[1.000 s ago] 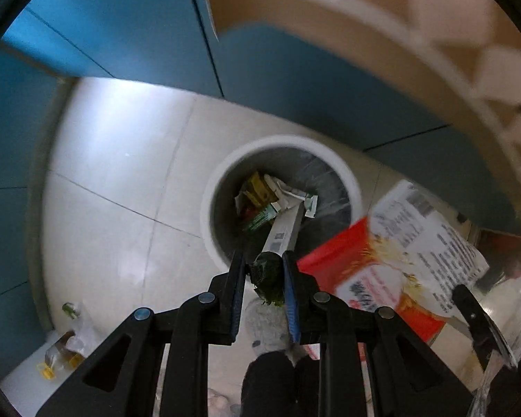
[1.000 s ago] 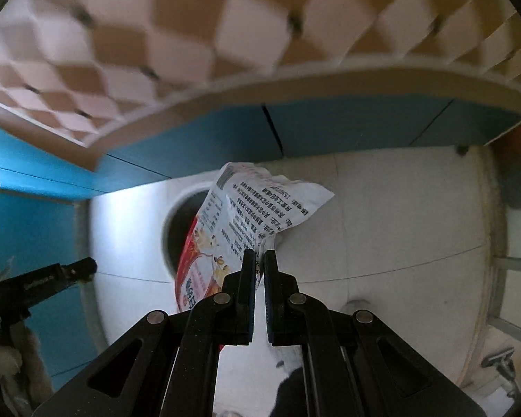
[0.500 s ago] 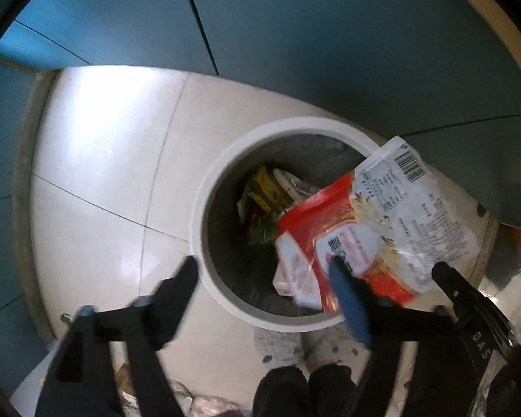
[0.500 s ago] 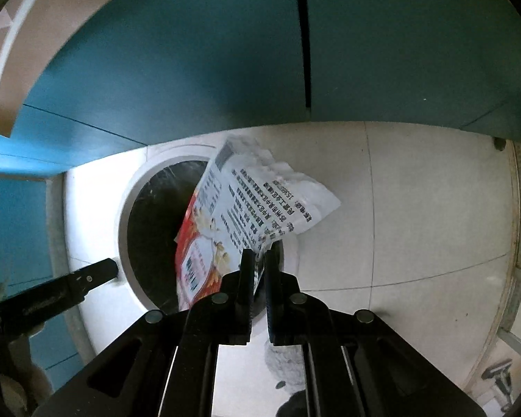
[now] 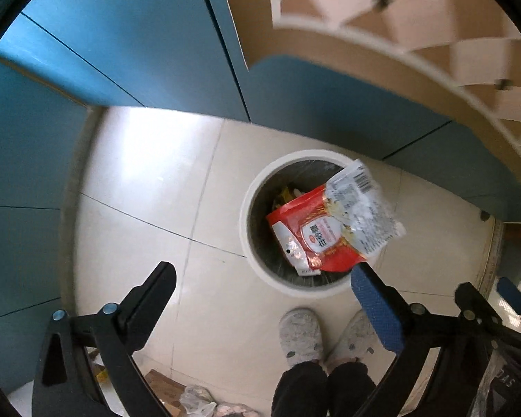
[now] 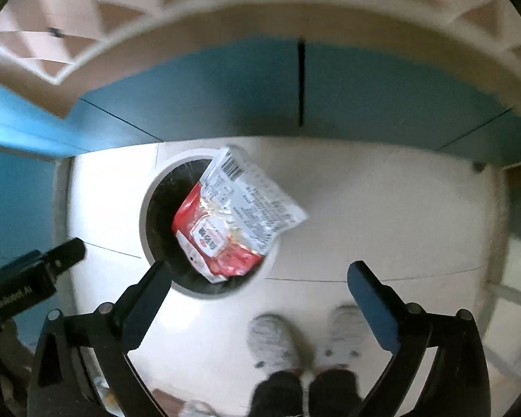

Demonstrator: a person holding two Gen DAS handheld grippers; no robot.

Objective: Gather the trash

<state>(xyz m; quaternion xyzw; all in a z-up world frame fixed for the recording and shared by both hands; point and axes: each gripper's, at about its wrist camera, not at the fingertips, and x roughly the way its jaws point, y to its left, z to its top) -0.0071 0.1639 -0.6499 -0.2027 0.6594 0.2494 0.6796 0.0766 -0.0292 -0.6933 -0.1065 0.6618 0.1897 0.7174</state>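
1. Snack wrapper (image 5: 333, 224), red and white with a barcode end, lies across the mouth of the round white bin (image 5: 250, 229); red part is inside the opening, white printed end overhangs the far-right rim. In the right wrist view the wrapper (image 6: 236, 215) shows the same tilt over the bin (image 6: 144, 222). Cannot tell whether it rests on the rim or is in the air.
2. Left gripper (image 5: 262, 290): fingers spread wide, grasping nothing. Black left finger (image 5: 156, 288) sits over bare floor, blue-padded right finger (image 5: 373, 307) is just beside the bin's near rim.
3. Right gripper (image 6: 258, 286): fingers released, wide apart, nothing between them. Its left finger (image 6: 153, 288) overlaps the bin's near rim in the view; its blue-padded right one is over the floor.
4. Other trash (image 5: 288, 193), yellowish, is visible deeper in the bin behind the wrapper.
5. Bin stands on pale floor tiles (image 5: 149, 187), near the teal cabinet fronts (image 5: 139, 45).
6. Person's grey slippers (image 5: 300, 335) and dark trouser legs are just near of the bin, between the fingers in both views.
7. Cardboard and plastic scraps (image 5: 187, 396) lie on the floor at the lower edge of the left wrist view.
8. Tip of the left gripper shows at the left edge of the right wrist view.
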